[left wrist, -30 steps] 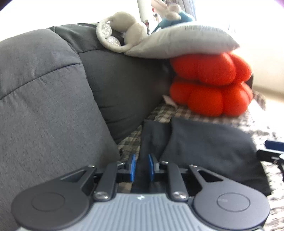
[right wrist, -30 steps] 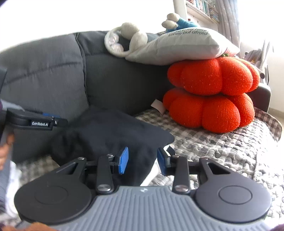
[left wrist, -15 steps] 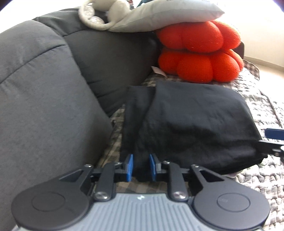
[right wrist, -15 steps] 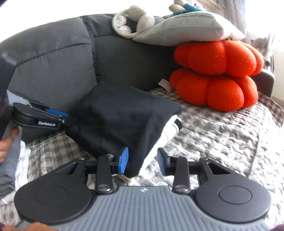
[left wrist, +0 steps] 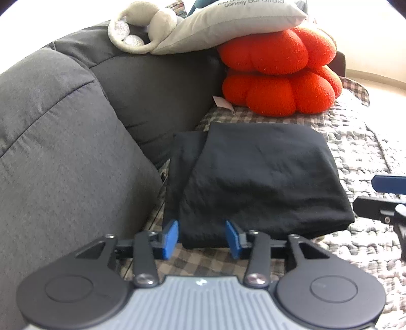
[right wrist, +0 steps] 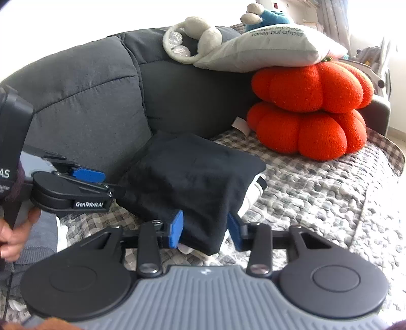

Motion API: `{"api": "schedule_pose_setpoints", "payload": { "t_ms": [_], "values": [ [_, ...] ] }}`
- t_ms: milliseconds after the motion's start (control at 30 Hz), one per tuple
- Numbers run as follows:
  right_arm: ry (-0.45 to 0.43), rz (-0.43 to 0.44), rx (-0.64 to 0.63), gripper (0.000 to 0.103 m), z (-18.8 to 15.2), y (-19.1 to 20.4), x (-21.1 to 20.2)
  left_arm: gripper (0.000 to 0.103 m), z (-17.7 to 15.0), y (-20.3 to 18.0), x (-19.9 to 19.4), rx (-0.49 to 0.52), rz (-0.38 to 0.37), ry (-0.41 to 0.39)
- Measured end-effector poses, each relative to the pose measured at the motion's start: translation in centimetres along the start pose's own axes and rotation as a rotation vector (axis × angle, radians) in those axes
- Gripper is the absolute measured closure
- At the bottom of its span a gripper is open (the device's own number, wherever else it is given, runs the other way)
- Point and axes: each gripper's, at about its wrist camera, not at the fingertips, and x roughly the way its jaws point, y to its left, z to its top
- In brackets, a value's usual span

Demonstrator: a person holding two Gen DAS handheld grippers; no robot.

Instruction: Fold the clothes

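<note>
Both tongs (left wrist: 201,238) (right wrist: 205,232) angle down, just-opening jaws astride the black garment (left wrist: 258,182)

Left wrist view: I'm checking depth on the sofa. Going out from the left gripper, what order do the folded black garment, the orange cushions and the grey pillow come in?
From the left gripper:
1. Folded black garment, right at the fingertips on the checked cover.
2. Orange cushions, stacked beyond it at the far end.
3. Grey pillow, on top of them, farthest.
</note>
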Motion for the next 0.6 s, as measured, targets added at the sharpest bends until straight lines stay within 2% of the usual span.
{"api": "schedule_pose_setpoints", "payload": {
  "t_ms": [33, 167, 233, 367, 500, 600],
  "values": [
    [0.010, -0.005, 0.010, 0.058, 0.1, 0.1, -0.1, 0.048, 0.1, -0.2, -0.1, -0.005, 0.000, 0.013],
    [0.057, -0.007, 0.069, 0.056, 0.6, 0.0, -0.3, 0.041, 0.1, -0.9, -0.4, -0.017, -0.009, 0.058],
    [0.084, -0.005, 0.112, 0.055, 0.7, -0.2, -0.3, 0.033, 0.0, -1.3, -0.4, -0.014, -0.008, 0.079],
    [0.151, -0.016, 0.207, 0.047, 1.0, -0.9, 0.0, 0.021, -0.1, -2.1, -0.4, -0.012, -0.016, 0.121],
    [0.204, -0.042, 0.267, 0.033, 1.0, -1.4, 0.3, 0.012, -0.2, -2.8, -0.3, -0.002, -0.004, 0.155],
    [0.221, -0.061, 0.271, 0.032, 0.9, -1.5, 0.3, 0.010, -0.2, -2.8, -0.1, -0.009, 0.005, 0.187]
  ]
}}
